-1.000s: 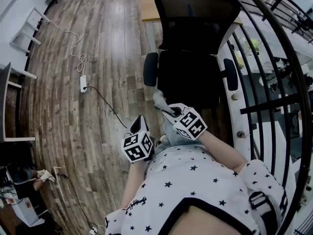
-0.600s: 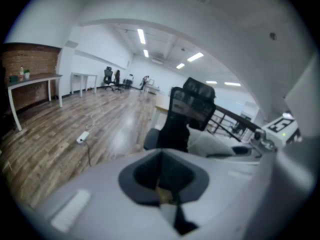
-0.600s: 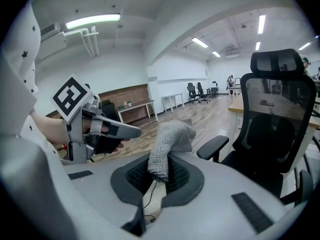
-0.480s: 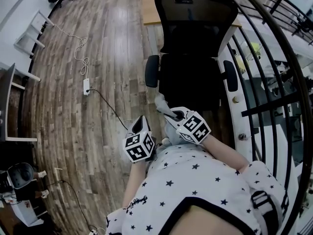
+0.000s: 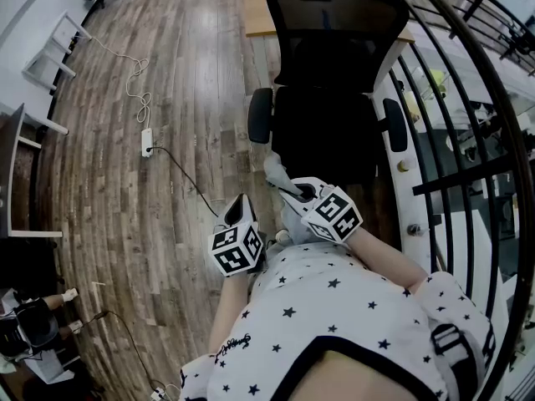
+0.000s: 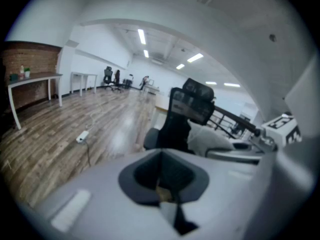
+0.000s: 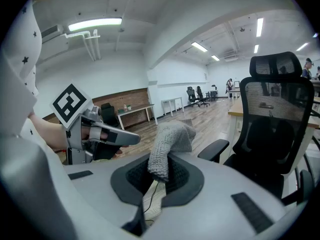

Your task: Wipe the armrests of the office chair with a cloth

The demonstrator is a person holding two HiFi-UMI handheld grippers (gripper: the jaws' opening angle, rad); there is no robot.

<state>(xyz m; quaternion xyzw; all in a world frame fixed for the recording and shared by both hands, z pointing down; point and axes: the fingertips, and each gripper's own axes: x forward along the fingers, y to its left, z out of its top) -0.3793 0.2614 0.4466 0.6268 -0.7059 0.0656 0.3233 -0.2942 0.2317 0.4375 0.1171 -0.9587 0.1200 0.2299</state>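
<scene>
Grey knitted cloth point(image 7: 169, 140), pinched thinly in the right gripper point(image 7: 159, 176), could tug free rubbing the black padded armrest point(image 7: 219, 149) ahead; left gripper point(image 6: 165, 179) closed, empty.

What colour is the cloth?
Grey; the cloth shows best in the right gripper view.

Grey knitted cloth point(image 7: 169, 143) upright in right tongs point(image 7: 158, 173), near black office chair point(image 5: 330, 73), armrests point(image 5: 260, 115) either side
</scene>
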